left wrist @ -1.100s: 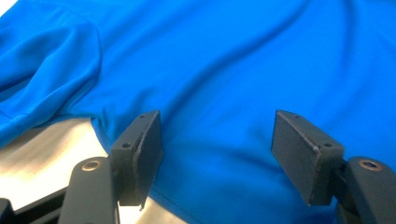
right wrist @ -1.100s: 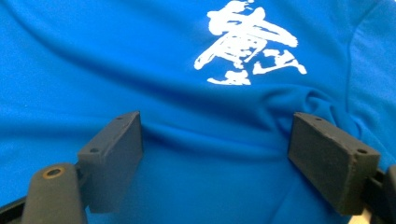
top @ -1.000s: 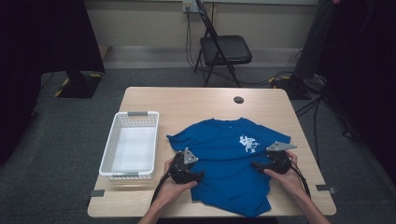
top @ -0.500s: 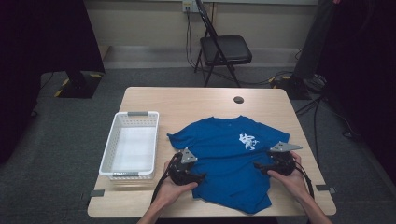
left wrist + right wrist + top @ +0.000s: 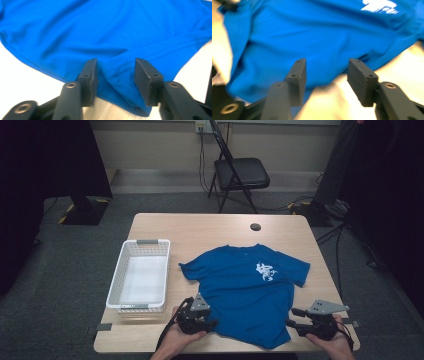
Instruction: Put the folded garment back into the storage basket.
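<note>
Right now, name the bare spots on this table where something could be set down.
Bare wood runs along the table's far edge beyond the blue shirt and white basket, beside a small black disc. The near edge is crowded by both grippers.

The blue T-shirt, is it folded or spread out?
Spread out: the blue T-shirt lies flat on the table, both sleeves out, white print facing up.

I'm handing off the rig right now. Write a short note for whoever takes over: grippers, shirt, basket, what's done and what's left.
Left gripper: jaws just closing, hem bunched between them, not pinched.
Right gripper: jaws just closing, open at the shirt's lower right edge, nothing held.
Blue T-shirt: flat, print up, unfolded.
White basket: left of the shirt, nothing in it.
Left: grip the hem, likely fold, then basket.
</note>
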Available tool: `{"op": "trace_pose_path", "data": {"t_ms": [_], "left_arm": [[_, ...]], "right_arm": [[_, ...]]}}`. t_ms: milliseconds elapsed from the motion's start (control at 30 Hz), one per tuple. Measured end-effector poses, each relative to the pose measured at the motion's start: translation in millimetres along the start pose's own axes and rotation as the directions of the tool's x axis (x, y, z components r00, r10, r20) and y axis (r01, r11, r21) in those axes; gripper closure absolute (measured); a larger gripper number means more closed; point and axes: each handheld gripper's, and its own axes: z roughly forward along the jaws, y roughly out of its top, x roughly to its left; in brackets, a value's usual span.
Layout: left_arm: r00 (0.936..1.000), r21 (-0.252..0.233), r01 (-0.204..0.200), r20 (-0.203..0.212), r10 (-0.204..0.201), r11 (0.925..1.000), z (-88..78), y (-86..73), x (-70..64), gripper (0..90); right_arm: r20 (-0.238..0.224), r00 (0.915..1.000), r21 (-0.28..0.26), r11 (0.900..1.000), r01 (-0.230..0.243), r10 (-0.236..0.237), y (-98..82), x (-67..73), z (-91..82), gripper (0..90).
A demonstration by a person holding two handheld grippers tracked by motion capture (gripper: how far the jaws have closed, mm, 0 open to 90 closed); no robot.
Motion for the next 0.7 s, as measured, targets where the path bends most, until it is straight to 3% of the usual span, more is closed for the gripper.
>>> {"op": "trace_pose_path", "data": {"t_ms": [100, 167, 267, 367, 467, 600, 700], "left_arm": [[0.9997, 0.006, -0.023, -0.009, 0.023, 0.9997, 2.2, -0.1, -2.3, 62.5], [0.9990, 0.014, -0.036, -0.026, 0.037, 0.9992, 1.5, -0.2, -3.4, 71.5], [0.9991, -0.012, -0.043, -0.002, 0.043, 0.9990, -2.9, -1.5, -3.6, 85.7], [0.9982, -0.052, -0.046, 0.036, 0.048, 0.9976, -12.4, -1.4, -5.9, 87.5], [0.9953, -0.072, -0.063, 0.069, 0.068, 0.9954, -21.7, -8.1, -12.7, 87.7], [0.9890, -0.089, -0.094, 0.106, 0.104, 0.9916, -36.1, -18.4, -22.0, 87.7], [0.9806, -0.097, -0.117, 0.146, 0.131, 0.9883, -47.8, -27.1, -29.2, 87.7]], "right_arm": [[-0.030, 0.9992, 0.022, 0.999, 0.028, -0.028, -5.3, 7.5, 2.4, 61.5], [-0.044, 0.9982, 0.034, 0.999, 0.042, -0.041, -9.1, 11.7, 4.5, 65.4], [-0.060, 0.9968, 0.043, 0.998, 0.054, -0.052, -12.4, 15.6, 3.6, 70.0], [-0.080, 0.9947, 0.039, 0.997, 0.067, -0.064, -13.2, 17.6, 2.6, 76.1], [-0.079, 0.9933, 0.073, 0.993, 0.090, -0.084, -14.2, 20.6, 6.7, 78.5], [-0.074, 0.9924, 0.088, 0.991, 0.105, -0.098, -14.0, 23.8, 8.5, 79.7], [-0.074, 0.9919, 0.094, 0.989, 0.110, -0.103, -14.2, 23.3, 7.7, 79.7]]}}
